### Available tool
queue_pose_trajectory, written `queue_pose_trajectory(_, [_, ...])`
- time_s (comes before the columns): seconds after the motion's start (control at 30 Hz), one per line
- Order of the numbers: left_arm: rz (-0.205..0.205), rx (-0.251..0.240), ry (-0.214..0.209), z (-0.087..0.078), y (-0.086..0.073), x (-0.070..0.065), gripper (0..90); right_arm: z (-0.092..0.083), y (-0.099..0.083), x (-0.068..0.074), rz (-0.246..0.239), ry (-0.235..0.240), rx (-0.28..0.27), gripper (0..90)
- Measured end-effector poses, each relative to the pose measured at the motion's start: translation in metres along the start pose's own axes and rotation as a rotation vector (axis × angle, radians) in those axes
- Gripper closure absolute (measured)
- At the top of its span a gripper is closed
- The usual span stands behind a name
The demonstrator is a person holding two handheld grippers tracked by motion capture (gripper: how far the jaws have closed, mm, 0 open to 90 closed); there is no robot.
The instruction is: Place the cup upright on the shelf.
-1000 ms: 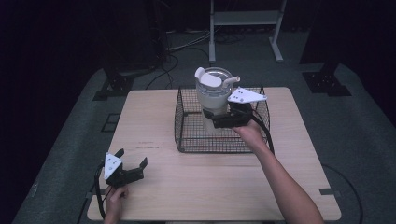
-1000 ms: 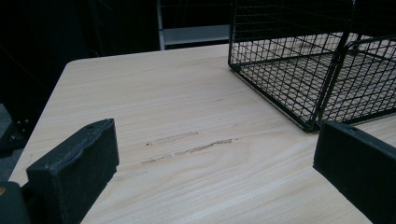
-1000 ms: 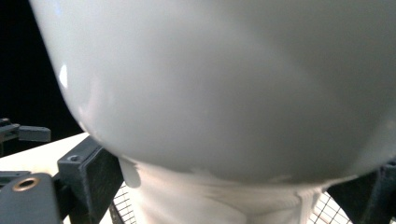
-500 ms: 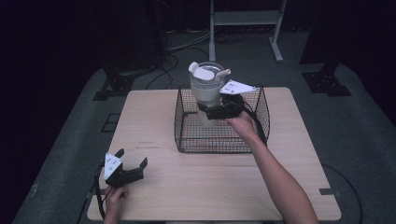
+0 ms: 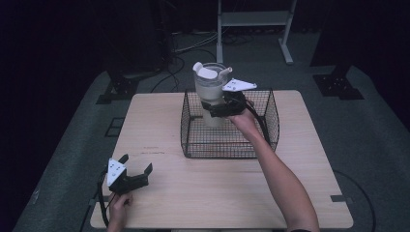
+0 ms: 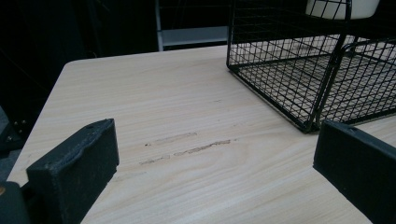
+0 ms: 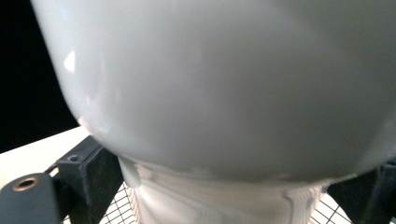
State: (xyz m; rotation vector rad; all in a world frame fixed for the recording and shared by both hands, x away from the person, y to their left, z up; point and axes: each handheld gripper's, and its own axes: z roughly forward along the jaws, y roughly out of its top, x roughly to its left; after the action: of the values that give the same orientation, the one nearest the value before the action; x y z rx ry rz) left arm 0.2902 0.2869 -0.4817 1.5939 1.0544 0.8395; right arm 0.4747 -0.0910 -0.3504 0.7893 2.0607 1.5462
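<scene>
While your right gripper [image 5: 217, 107] is clamped on the lower, narrower part of the cup [image 5: 211, 94], the cup hangs upright above the far-left part of the basket [image 5: 270, 121], its base below the rim line as seen from the high view; whether the base touches the basket floor cannot be told from that angle. In the right gripper view the cup [image 7: 224, 84] sits tight between the two jaws, with the basket mesh [image 7: 116, 212] visible beneath it. A white lid [image 5: 207, 72] sits tilted on the cup's top.

Your left gripper [image 5: 133, 175] rests at the near-left corner of the table [image 5: 203, 193], well apart from the basket, with its jaws spread wide and nothing between them. In the left gripper view its jaws frame bare table [image 6: 187, 121], with the basket [image 6: 289, 60] to the far right.
</scene>
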Motion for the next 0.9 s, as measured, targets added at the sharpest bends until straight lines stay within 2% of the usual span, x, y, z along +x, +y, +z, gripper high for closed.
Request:
queue_pose_trajectory(0.23, [0.001,0.002,-0.002,0.0,0.0,0.0,0.0,0.012,-0.007,-0.004,0.007,0.0,0.013,8.4])
queue_pose_trajectory(0.37, [-0.001,0.001,-0.003,0.0,0.0,0.0,0.0,0.02,-0.012,-0.007,-0.005,-0.002,0.034,8.4])
queue_pose_trajectory(0.5, [-0.001,0.001,-0.003,0.0,0.0,0.0,0.0,0.026,-0.019,-0.01,0.03,-0.001,0.045,8.4])
queue_pose_trajectory(0.67, [-0.005,-0.001,-0.004,0.0,0.0,0.0,0.0,0.033,-0.025,-0.013,0.011,-0.012,0.063,8.4])
queue_pose_trajectory(0.9, [-0.028,-0.008,-0.007,-0.001,0.0,0.003,0.0,0.041,-0.034,-0.013,0.027,0.015,0.107,8.3])
